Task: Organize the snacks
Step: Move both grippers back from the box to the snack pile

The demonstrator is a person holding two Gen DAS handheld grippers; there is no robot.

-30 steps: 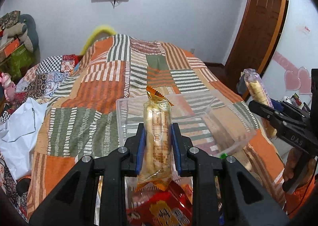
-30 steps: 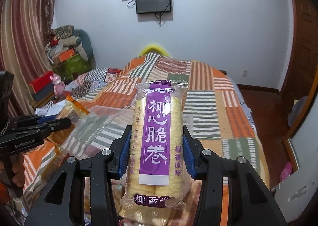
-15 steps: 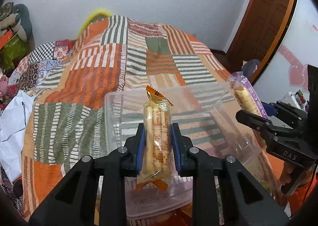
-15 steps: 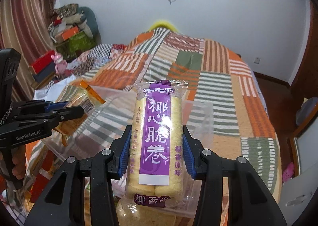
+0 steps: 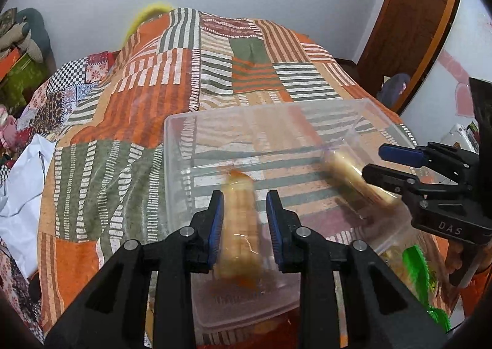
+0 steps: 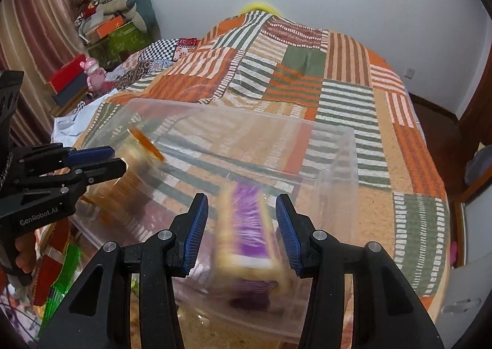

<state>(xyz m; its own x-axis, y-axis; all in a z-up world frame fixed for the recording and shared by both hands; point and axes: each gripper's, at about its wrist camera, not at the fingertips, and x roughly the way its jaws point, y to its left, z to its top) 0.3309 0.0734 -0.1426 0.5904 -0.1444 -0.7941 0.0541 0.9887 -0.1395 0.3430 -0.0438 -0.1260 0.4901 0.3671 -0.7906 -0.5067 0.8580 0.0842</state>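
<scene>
We're over the clear plastic bin (image 5: 261, 107) now, which sits on the patchwork quilt (image 5: 138, 103) toward the near edge of the bed. Our left gripper (image 5: 243, 198) points down into the bin's left end, and its jaws have just been opening. The orange-wrapped roll snack (image 5: 240, 226) is between the blue pads, blurred, with a visible gap on its right side, so nothing pinches it any more. It stands roughly upright over the bin floor, close to the near wall.

On the other side, our right gripper (image 6: 241, 200) hangs over the bin's right end with its jaws spread wide. The purple-labelled roll snack (image 6: 249, 226) is between them, clear of both pads. It's blurred too, with its lower end down inside the bin by the near wall.

Whether either snack touches the bottom, we can't tell. A green wrapper (image 5: 415, 260) lies on the quilt just outside the bin's near right corner.
</scene>
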